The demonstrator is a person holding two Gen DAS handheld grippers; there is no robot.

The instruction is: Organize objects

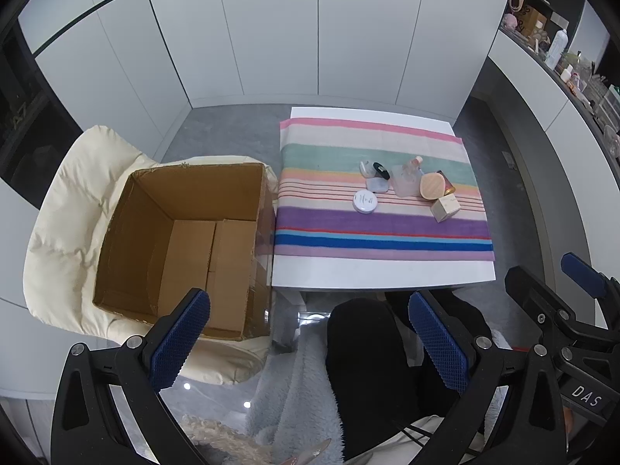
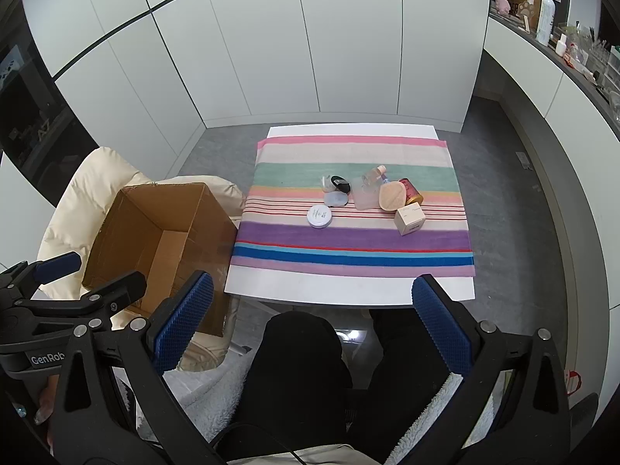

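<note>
Left wrist view: the left claw (image 1: 308, 343) is spread wide and holds nothing, hanging over the person's dark-clad knees (image 1: 364, 356), short of the table (image 1: 383, 275). At about 1 o'clock from it, a cluster of small items sits mid-way across the striped cloth (image 1: 379, 228): a round white jar (image 1: 365, 201), a tan cube box (image 1: 445, 208), a beige oval compact (image 1: 433, 186), a clear bottle (image 1: 411, 168) and a black compact (image 1: 381, 170). An open cardboard box (image 1: 186, 240) rests on a cream cushioned chair (image 1: 66, 224) at 10 o'clock, just beside the table's left edge. The right claw's frame shows at 3 o'clock.

Right wrist view: the right claw (image 2: 312, 321) is likewise spread and empty above the knees. The same cluster lies at 12 to 1 o'clock, with a red can (image 2: 410, 190) touching the compact. The cardboard box stands at 10 o'clock, partly behind the left claw's frame.
</note>
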